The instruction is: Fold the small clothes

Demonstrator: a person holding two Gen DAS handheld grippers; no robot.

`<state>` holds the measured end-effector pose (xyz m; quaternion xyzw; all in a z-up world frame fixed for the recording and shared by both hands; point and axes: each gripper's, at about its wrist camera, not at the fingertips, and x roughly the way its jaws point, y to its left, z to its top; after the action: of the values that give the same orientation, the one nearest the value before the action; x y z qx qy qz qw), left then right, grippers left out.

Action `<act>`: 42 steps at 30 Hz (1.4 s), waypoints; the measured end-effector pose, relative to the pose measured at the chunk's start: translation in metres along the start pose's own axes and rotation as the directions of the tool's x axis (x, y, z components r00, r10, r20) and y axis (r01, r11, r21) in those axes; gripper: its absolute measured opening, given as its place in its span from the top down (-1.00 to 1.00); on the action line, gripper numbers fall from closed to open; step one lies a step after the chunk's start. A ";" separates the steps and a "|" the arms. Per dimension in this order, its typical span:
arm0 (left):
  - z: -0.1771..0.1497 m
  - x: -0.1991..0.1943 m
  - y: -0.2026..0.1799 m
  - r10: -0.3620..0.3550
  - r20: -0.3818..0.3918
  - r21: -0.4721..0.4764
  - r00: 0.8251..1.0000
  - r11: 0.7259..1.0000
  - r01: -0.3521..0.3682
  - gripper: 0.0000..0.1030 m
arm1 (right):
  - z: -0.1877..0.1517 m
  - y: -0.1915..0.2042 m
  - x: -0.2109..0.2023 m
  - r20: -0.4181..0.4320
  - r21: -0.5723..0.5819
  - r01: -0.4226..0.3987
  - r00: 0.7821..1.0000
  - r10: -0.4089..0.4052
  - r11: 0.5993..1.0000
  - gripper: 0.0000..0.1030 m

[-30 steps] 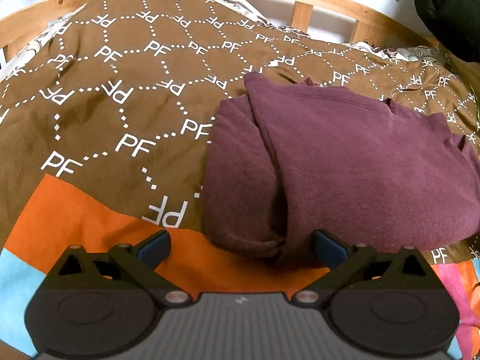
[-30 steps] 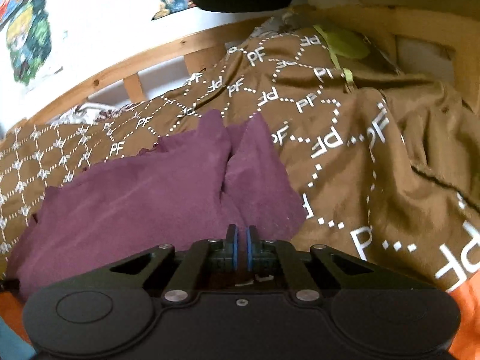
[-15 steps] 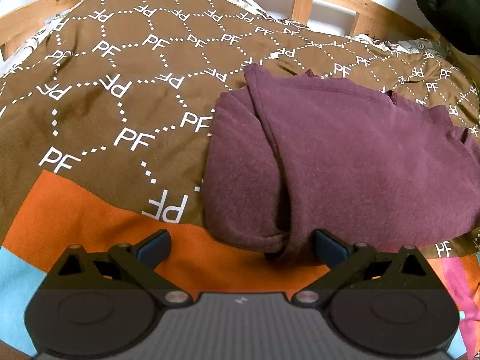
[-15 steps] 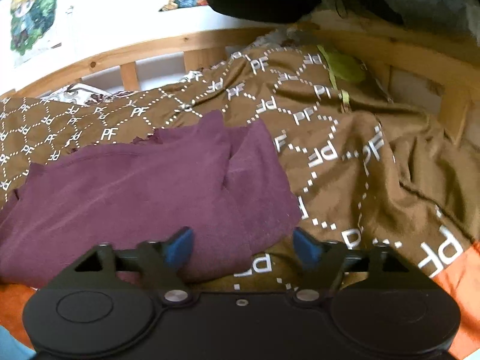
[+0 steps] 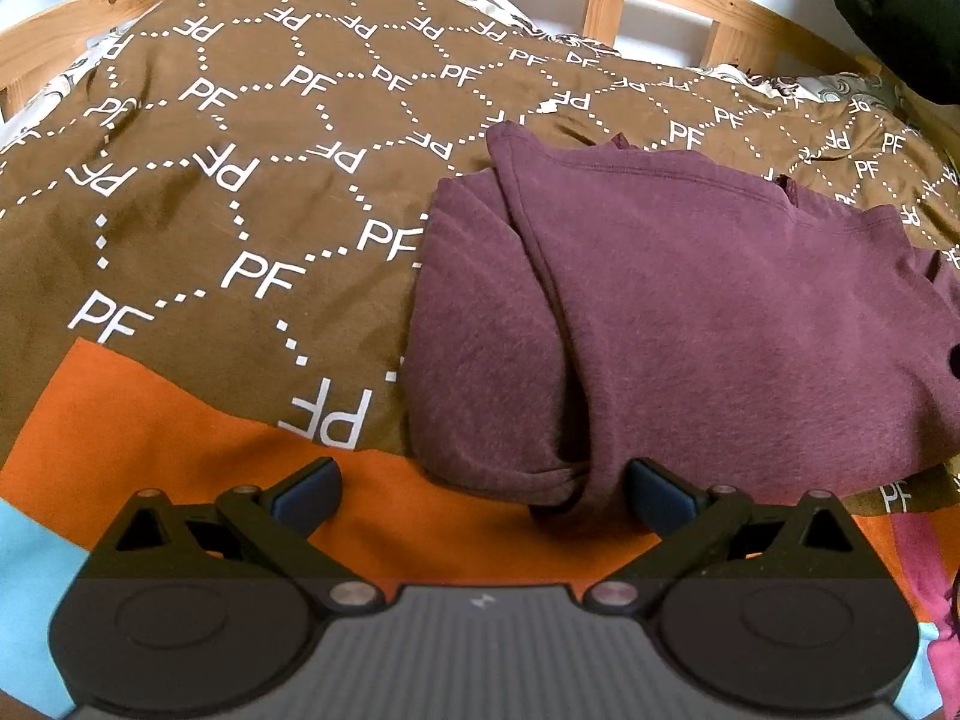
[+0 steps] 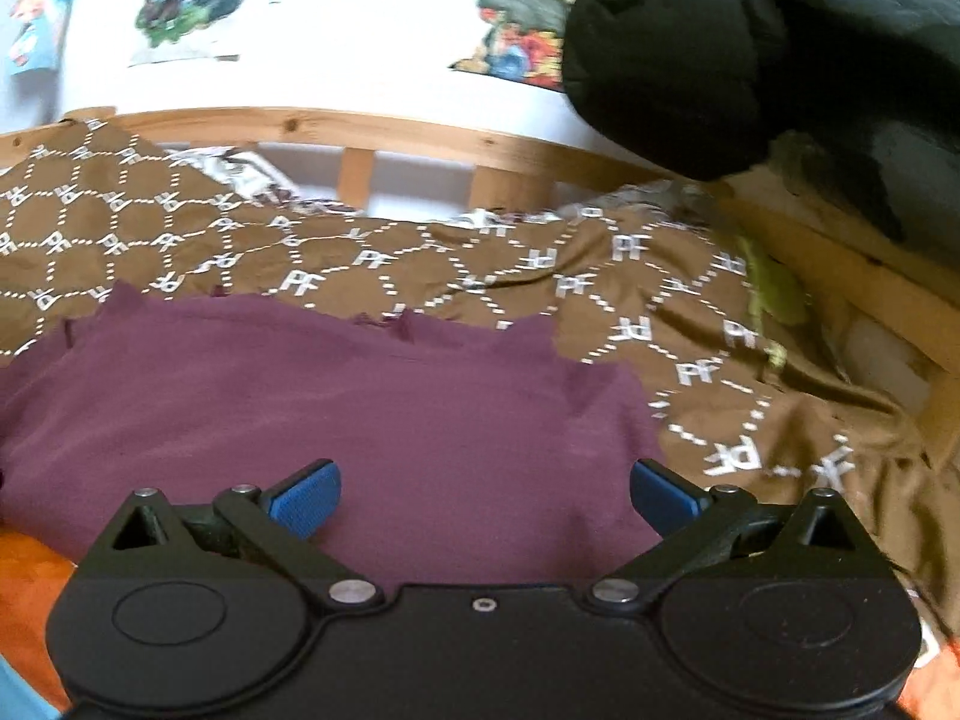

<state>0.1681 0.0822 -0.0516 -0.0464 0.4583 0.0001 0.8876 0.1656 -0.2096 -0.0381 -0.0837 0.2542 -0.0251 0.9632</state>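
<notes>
- Both sets of jaws stand spread wide and grasp nothing; those of the right gripper (image 6: 485, 495) have just been opening, with only flat cloth showing between its blue pads.
- Lying on a brown bedspread (image 5: 252, 192) printed with white "PF" letters is the maroon garment (image 5: 690, 324), already doubled over, one layer lapped on another.
- Just off the garment's near corner hovers the left gripper (image 5: 483, 495), its right pad beside a bunched fold, likely placed to take that corner next.
- Over the garment's near edge, the right gripper probably lets the laid fold settle.
- A wooden bed rail (image 6: 384, 135) runs behind, with posters (image 6: 186, 0) on the wall.
- A black padded bundle (image 6: 750, 54) hangs at the upper right, well clear; nothing blocks either gripper.
</notes>
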 end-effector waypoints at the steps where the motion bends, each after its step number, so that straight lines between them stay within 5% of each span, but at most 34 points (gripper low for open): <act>1: 0.000 0.000 0.000 -0.001 0.000 -0.002 1.000 1.000 0.001 -1.00 | 0.000 0.005 0.002 0.000 -0.005 -0.014 1.000 0.014 1.000 -0.99; 12: -0.001 -0.001 0.005 -0.012 0.013 -0.029 1.000 0.999 0.012 -1.00 | -0.016 0.051 0.025 -0.056 -0.112 -0.092 0.995 0.086 0.989 -0.99; 19: -0.002 -0.001 0.001 0.000 0.019 -0.021 1.000 1.000 0.000 -1.00 | -0.038 0.049 0.030 -0.040 -0.021 -0.088 0.995 0.087 0.996 -0.99; 36: -0.002 0.001 0.001 0.003 0.020 -0.018 1.000 1.000 -0.003 -1.00 | -0.043 0.048 0.027 -0.016 -0.006 -0.086 0.996 0.086 0.996 -0.99; 42: 0.002 -0.004 0.009 -0.120 0.048 -0.048 0.992 0.991 0.123 -0.99 | -0.044 0.049 0.026 -0.013 -0.004 -0.085 0.996 0.085 0.996 -0.99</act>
<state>0.1665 0.0911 -0.0477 -0.0969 0.4345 -0.0411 0.8945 0.1669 -0.1704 -0.0968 -0.0747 0.2637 0.0158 0.9616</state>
